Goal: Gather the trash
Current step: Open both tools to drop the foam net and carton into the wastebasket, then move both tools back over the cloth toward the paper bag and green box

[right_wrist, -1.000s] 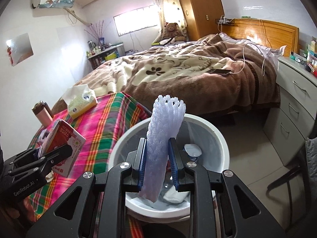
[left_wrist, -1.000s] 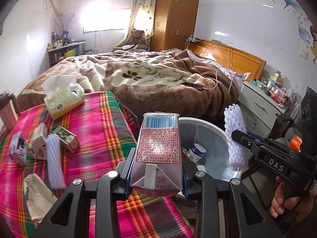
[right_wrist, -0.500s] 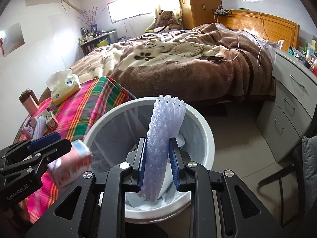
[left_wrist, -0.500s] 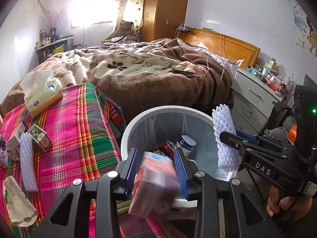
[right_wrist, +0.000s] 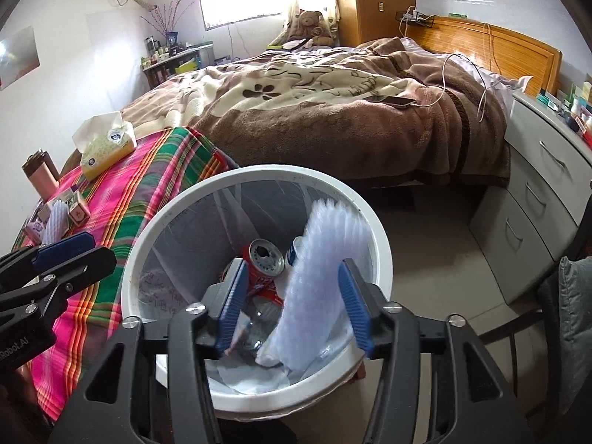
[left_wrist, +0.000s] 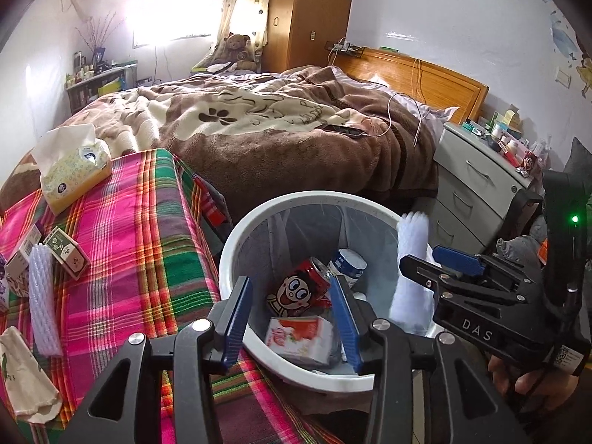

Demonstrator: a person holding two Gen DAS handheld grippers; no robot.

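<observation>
A white round bin (left_wrist: pixel 236 244) (right_wrist: pixel 373 229) stands beside the plaid-covered table (left_wrist: pixel 122 229). My left gripper (left_wrist: pixel 290 318) is open and empty over the bin's near rim. A pink milk carton (left_wrist: pixel 299 338) lies inside below it, with a red cartoon can (left_wrist: pixel 296 288) and a white cup (left_wrist: pixel 346 264). My right gripper (right_wrist: pixel 296 303) is open above the bin. The white foam net sleeve (right_wrist: pixel 318 285) is loose between its jaws, blurred and tilted. It also shows in the left wrist view (left_wrist: pixel 410 270).
On the table lie another foam sleeve (left_wrist: pixel 42 299), small cartons (left_wrist: pixel 66 255), a crumpled paper bag (left_wrist: pixel 22 377) and a tissue box (left_wrist: pixel 74 170). A bed (left_wrist: pixel 277 129) stands behind the bin and a drawer chest (left_wrist: pixel 477 188) to its right.
My left gripper opened and the milk carton fell into the bin. My right gripper opened and the foam sleeve is slipping down from between its jaws.
</observation>
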